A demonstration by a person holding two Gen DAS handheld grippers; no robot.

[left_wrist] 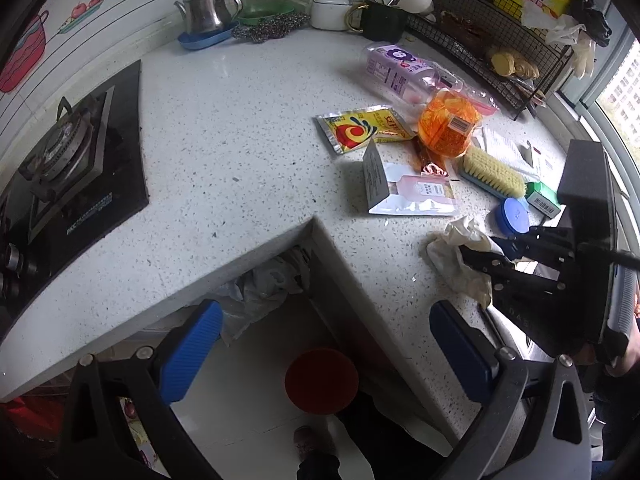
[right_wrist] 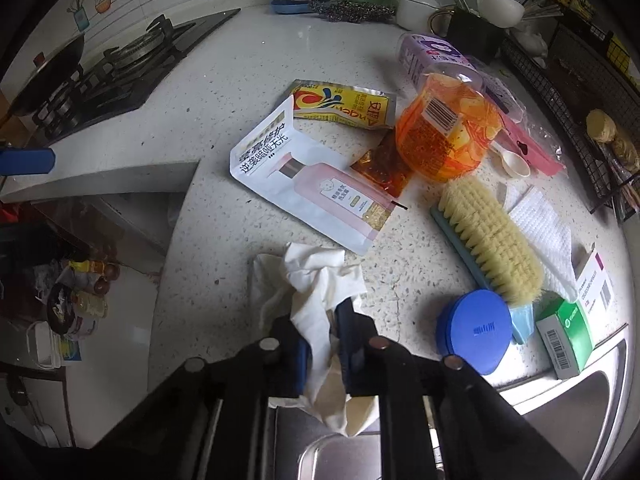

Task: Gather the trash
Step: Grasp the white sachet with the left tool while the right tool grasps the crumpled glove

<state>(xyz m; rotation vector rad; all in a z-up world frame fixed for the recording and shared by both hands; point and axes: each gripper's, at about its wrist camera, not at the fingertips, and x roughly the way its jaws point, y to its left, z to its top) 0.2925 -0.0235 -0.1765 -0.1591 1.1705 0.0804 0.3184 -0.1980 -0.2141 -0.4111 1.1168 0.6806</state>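
Left wrist high over counter corner, right wrist close, both seemingly share countertop (left_wrist: 240, 128) clutter

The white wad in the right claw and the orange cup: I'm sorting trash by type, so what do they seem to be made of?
The wad looks like thin, matte latex or rubber, perhaps a glove: it crumples in soft folds and is yellowed in places; it could be tissue instead. The right claw is shut on it. The orange cup looks like glossy, translucent plastic: light shines through it, and it bears a barcode sticker.

Right tool (right_wrist: 323, 344) pinched closed; left tool (left_wrist: 326, 354) spread wide.
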